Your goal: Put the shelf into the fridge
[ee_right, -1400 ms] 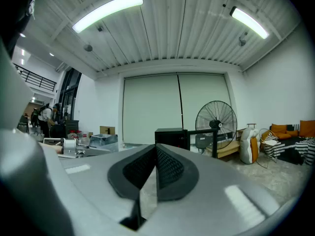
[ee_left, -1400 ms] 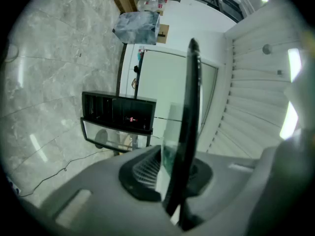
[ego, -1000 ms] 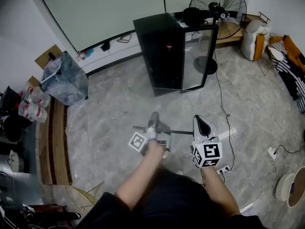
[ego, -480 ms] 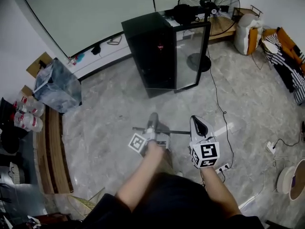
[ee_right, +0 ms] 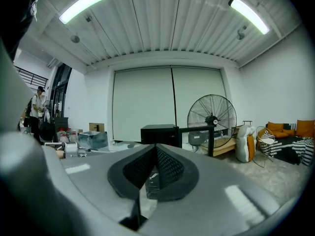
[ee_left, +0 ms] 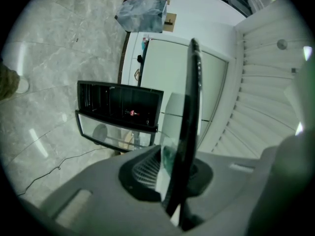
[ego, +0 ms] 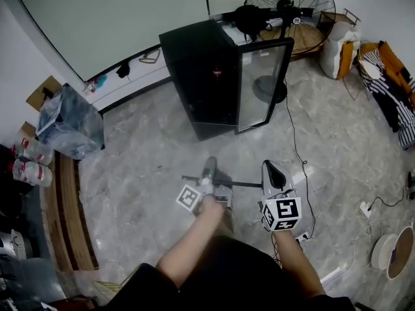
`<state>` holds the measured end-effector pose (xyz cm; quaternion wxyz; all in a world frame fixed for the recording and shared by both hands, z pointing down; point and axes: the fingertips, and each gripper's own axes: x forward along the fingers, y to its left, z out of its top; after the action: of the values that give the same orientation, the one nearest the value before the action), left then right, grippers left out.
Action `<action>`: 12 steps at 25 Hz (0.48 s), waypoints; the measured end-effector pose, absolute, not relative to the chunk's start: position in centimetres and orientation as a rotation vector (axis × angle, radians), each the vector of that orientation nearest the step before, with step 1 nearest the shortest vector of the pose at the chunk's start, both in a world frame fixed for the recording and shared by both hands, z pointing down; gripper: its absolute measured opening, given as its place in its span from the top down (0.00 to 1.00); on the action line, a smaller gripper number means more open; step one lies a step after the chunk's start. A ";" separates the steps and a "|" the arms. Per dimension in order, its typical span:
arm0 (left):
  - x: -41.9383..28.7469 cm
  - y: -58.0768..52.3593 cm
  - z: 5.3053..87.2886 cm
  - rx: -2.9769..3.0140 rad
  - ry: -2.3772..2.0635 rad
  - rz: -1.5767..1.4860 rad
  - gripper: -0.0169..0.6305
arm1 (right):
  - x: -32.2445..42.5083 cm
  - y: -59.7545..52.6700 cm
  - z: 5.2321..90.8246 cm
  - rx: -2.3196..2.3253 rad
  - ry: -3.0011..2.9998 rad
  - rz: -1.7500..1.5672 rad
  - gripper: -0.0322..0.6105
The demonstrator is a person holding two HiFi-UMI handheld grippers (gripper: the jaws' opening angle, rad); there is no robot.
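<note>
Left tongs (ee_left: 170,176), right tongs (ee_right: 152,176), each tight on the glass shelf (ee_left: 192,107) (black fridge (ego: 201,76) open-doored)

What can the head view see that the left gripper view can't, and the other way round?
Only the head view: the right gripper, the person's left arm and an orange cushion. Only the left gripper view: the ribbed ceiling, and the pads of the left gripper clamping the shelf. Both: the black fridge with its glass door open, and the grey bag.
</note>
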<state>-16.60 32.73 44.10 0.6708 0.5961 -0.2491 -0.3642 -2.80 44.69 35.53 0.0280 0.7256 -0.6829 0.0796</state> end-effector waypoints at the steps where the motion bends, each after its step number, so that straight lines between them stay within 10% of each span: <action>1: -16.0 31.2 44.1 1.338 -0.560 -0.818 0.93 | -2.3 43.1 35.5 2.237 -2.107 0.249 0.95; 12: -13.6 14.0 44.3 1.334 -0.523 -0.785 0.93 | 1.4 26.7 34.9 2.279 -2.066 0.312 0.95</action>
<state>-13.57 14.04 44.27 0.6847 0.5952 -0.2333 -0.3501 1.36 26.70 34.90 0.0250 0.7369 -0.6679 0.1007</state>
